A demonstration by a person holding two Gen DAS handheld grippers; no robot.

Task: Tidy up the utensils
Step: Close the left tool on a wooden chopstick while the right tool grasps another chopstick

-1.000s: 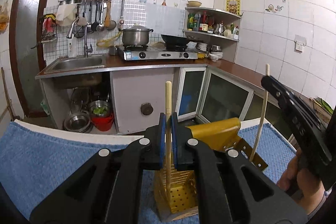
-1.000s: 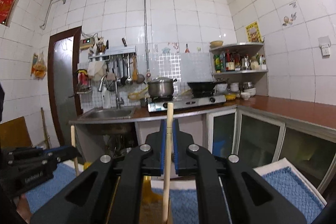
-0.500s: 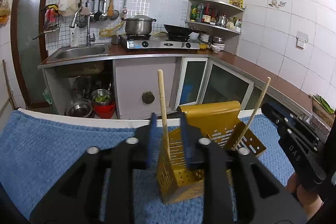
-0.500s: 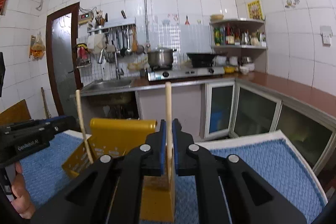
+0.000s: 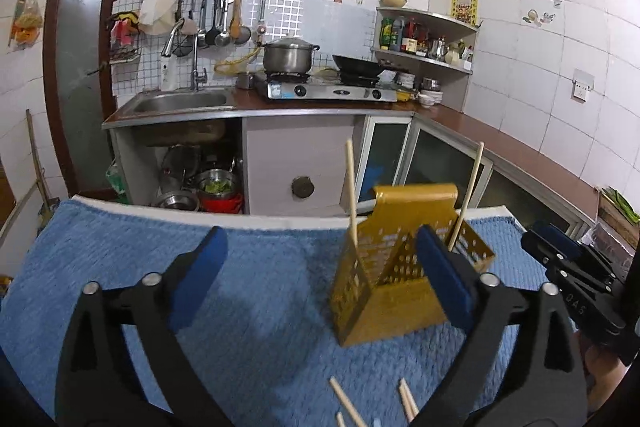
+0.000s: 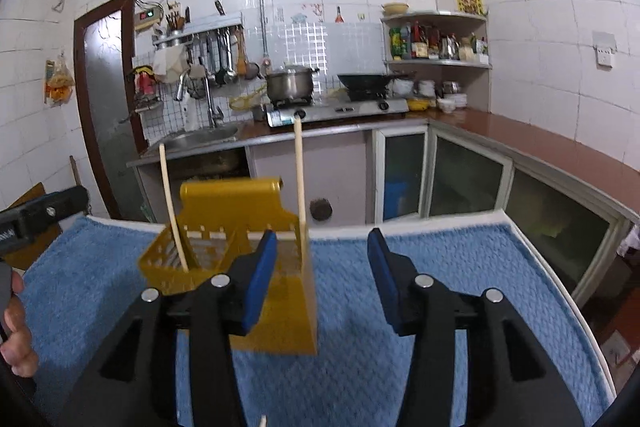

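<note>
White-tiled kitchen walls fill the background of both views, with a sink [image 5: 180, 103], a stove carrying a steel pot [image 5: 288, 55] and a black wok [image 5: 356, 65], and a corner shelf of bottles [image 5: 424, 41] in the upper right of the frame. Across the lower half lies a blue towel [image 5: 260, 291] covering the worktop.

On the towel stands a yellow perforated utensil holder [image 5: 384, 291], right of centre in the left wrist view and left of centre in the right wrist view. Two wooden chopsticks stand in it: one chopstick [image 5: 350, 187] rises nearly upright from the near compartment, and a second chopstick [image 5: 468, 191] leans out of the far one. More loose chopsticks [image 5: 348, 403] lie on the towel at the bottom edge of the left wrist view.

The left gripper [image 5: 320, 279] has its jaws opening, spread wide, with nothing clamped; the holder sits just behind its right finger. The right gripper [image 6: 322, 279] also has its jaws opening, about halfway apart, with only towel between the blue pads, and the holder just beside its left finger.
</note>
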